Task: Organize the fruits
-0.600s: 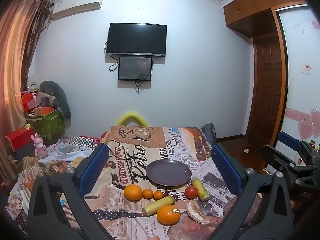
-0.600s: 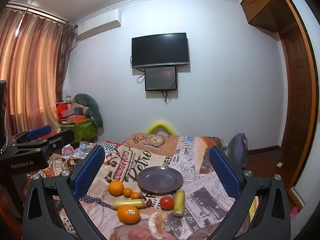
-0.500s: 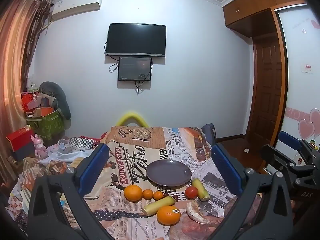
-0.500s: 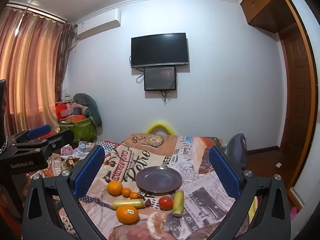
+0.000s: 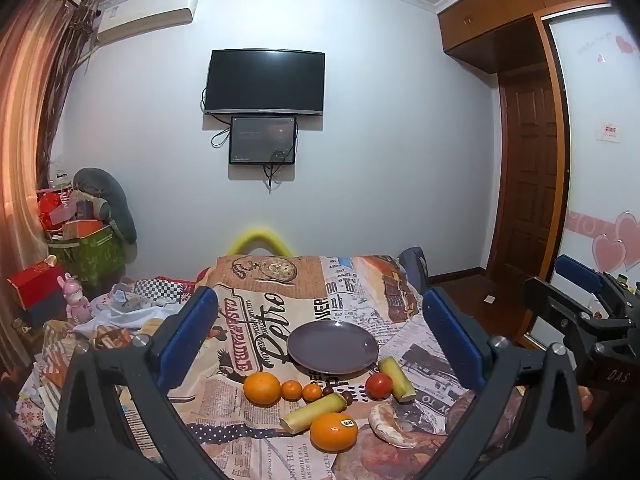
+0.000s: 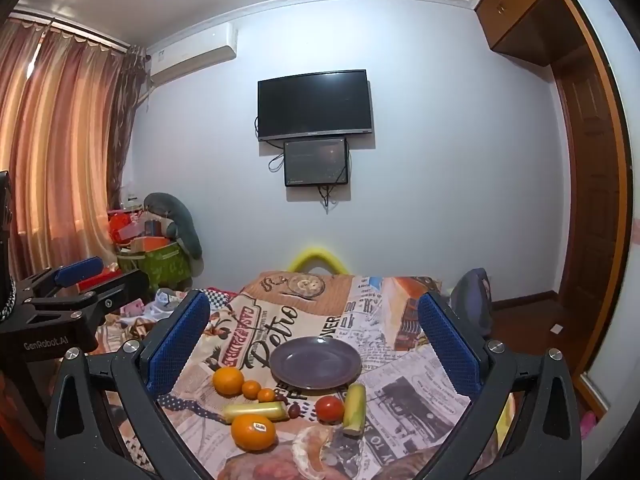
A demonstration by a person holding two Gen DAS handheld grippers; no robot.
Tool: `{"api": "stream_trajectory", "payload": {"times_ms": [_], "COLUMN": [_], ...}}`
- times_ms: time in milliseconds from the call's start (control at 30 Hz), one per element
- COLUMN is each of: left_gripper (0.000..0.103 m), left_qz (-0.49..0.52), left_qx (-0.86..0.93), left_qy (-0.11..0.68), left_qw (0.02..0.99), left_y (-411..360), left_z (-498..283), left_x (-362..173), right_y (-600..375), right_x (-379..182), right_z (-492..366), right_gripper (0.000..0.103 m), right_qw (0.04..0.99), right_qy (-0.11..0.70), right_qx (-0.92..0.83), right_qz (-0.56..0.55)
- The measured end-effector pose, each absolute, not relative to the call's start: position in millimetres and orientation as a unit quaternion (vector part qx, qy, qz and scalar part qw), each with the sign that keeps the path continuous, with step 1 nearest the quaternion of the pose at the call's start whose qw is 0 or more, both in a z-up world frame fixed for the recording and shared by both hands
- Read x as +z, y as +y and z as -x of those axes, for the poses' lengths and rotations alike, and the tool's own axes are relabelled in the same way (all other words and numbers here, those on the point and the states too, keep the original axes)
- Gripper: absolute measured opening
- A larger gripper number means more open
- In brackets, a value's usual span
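Left tongs (image 5: pixel 320 332): apart, holding nothing, above surface (image 5: pixel 280 280). Right tongs (image 6: pixel 314 332): apart, holding nothing. Plate (image 5: pixel 333 347): bare, mid-surface. Fruits on the near side of the plate: oranges (image 5: pixel 262 388), tomato (image 5: pixel 379 386), two yellow-green stalks (image 5: pixel 314 412), stickered orange (image 5: pixel 334 431) nearest.

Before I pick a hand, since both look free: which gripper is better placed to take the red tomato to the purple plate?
Right, marginally. Its open gripper frames the red tomato near centre below the purple plate; for the open left gripper the tomato sits off-centre.
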State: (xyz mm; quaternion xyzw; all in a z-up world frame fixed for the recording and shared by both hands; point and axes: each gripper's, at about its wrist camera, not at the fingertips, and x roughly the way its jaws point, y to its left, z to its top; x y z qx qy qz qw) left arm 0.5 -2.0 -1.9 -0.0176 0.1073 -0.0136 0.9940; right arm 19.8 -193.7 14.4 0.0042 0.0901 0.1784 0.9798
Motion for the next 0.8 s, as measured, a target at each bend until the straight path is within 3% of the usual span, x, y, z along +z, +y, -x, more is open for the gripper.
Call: {"api": "stream_trajectory", "payload": {"times_ms": [800], "left_gripper": [0.103], "left_qz": [0.014], "left_qx": [-0.021], "left_qy": [0.102], "left_qw": [0.994], "left_y": [-1.4], "left_z": [2.6], "left_x": [2.5], "right_y": [-195.8], "right_x": [12.7], "right_z": [-21.2], "right_gripper": [0.103], "right_qw": [0.98], "right_qy": [0.092], "right_qx": [0.174], "right_qz": [-0.011]}}
